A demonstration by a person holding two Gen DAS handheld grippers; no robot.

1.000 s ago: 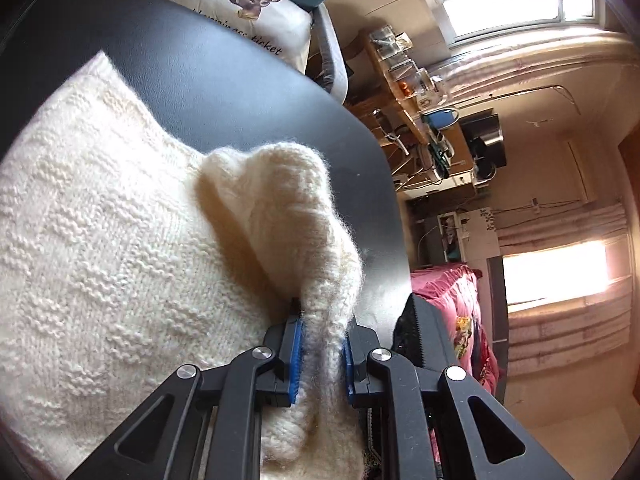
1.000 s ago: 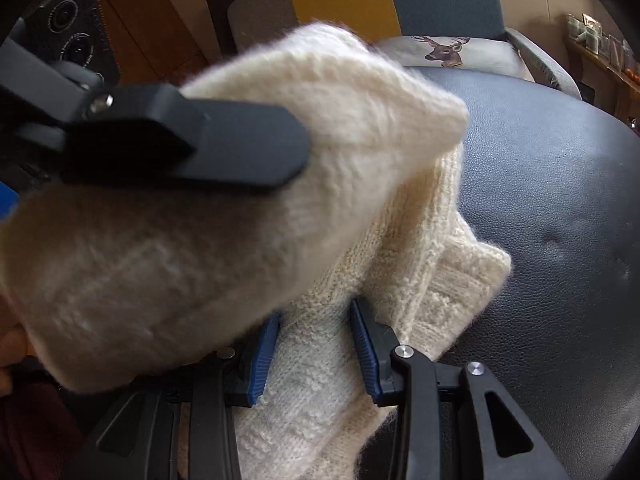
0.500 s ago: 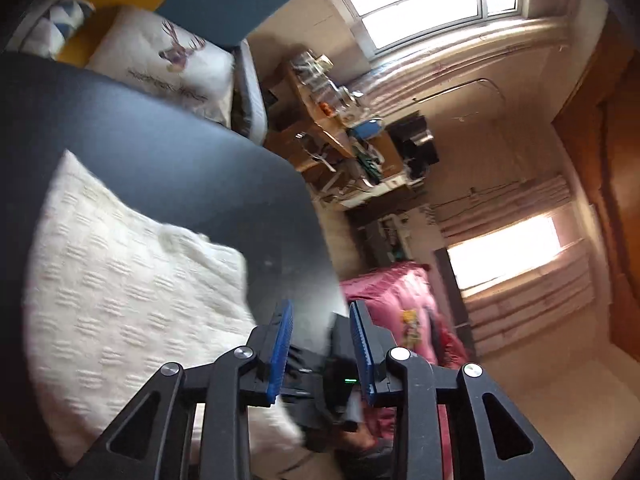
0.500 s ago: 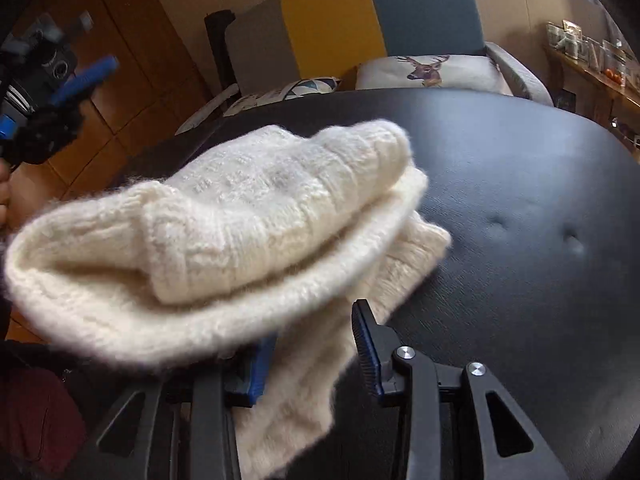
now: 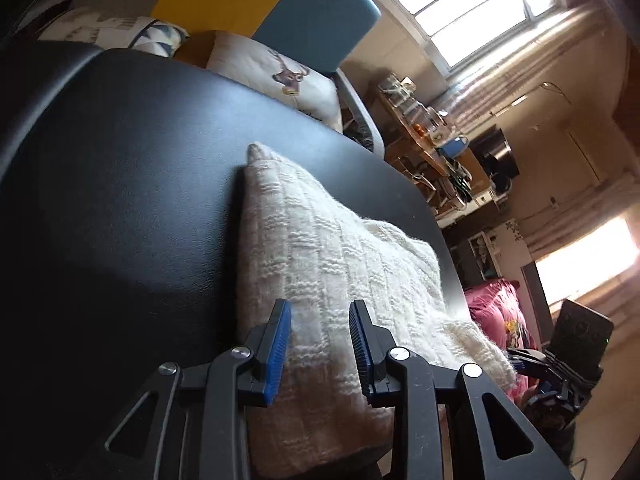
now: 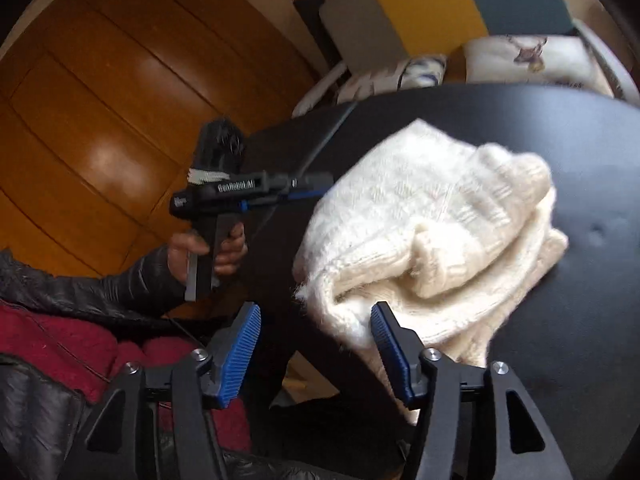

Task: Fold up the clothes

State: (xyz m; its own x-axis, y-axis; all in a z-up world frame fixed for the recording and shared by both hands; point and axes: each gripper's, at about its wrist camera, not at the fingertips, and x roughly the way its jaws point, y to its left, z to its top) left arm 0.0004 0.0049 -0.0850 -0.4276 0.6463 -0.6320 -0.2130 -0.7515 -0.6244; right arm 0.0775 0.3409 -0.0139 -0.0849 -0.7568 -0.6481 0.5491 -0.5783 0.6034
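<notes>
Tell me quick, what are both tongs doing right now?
Left tongs: open, holding nothing, over the sweater.
Right tongs: open, holding nothing, at the sweater's near edge.

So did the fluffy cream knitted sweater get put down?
Yes. The fluffy cream knitted sweater dropped from the left gripper onto the black padded table.

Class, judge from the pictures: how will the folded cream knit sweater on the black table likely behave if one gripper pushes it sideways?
The sweater looks soft and floppy; its layers bulge loosely, so it would probably bunch or unfold. The smooth black table may let it slide. It likely feels light for its bulk.
</notes>
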